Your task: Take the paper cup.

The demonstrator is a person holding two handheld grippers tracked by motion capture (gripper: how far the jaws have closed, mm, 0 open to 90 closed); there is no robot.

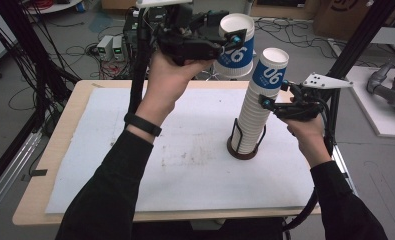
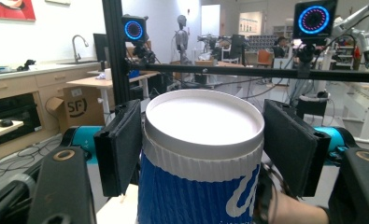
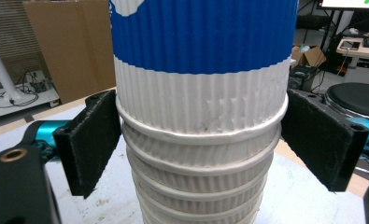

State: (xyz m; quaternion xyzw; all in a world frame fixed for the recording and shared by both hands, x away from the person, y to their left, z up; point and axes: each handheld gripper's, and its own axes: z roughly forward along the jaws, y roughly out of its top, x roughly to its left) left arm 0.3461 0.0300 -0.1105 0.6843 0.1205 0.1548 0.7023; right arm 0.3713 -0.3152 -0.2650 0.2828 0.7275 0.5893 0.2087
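Above far left of table [image 1: 50, 165], left gripper [image 1: 228, 40] pinches separated cup [image 1: 235, 47], lifted clear. Right gripper [image 1: 274, 100] clamps cup stack [image 1: 255, 120] at upper rims, stack standing in holder [image 1: 242, 150] right of centre. We keep stack steadied, carry cup away level, grip gentle.

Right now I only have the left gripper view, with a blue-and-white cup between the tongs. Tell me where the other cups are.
Observer: A stack of cups stands in a black holder on the white mat, to the right of your lifted cup and apart from it.
Operator: Report the right gripper.
Observer: The right gripper has its tongs on both sides of that stack, touching it at the top cup's rim.
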